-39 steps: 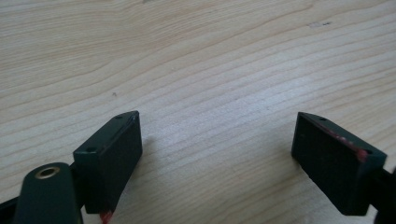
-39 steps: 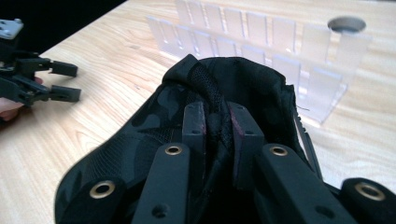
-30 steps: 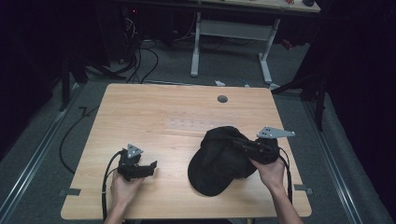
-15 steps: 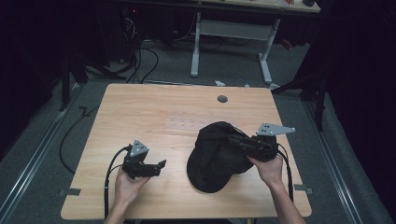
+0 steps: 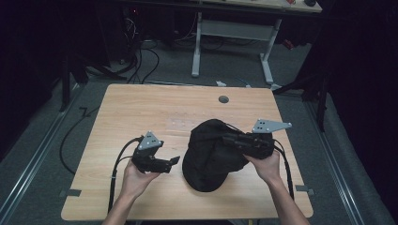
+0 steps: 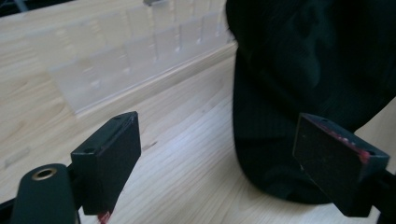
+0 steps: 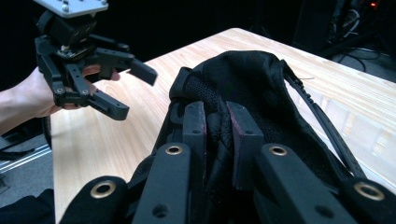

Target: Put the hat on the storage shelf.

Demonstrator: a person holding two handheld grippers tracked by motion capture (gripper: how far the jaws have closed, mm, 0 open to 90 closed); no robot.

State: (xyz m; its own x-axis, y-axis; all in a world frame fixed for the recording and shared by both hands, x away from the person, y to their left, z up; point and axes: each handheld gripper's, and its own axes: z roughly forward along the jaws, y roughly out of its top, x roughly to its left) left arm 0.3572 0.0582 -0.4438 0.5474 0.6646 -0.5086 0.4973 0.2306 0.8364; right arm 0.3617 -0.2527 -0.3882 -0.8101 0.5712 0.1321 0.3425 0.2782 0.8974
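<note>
A crumpled black cap (image 5: 211,157) bunches between the clamped right tool (image 7: 217,123); beside it, the left tool (image 5: 174,162) gapes wide, empty.

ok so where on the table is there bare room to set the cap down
The far left of the table, behind the left tongs, is bare wood, as is the near edge in front of the cap. The near right is crowded by the cap and the right tongs.

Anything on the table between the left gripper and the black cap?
Nothing: bare wood separates the left gripper from the black cap in the high view.
</note>
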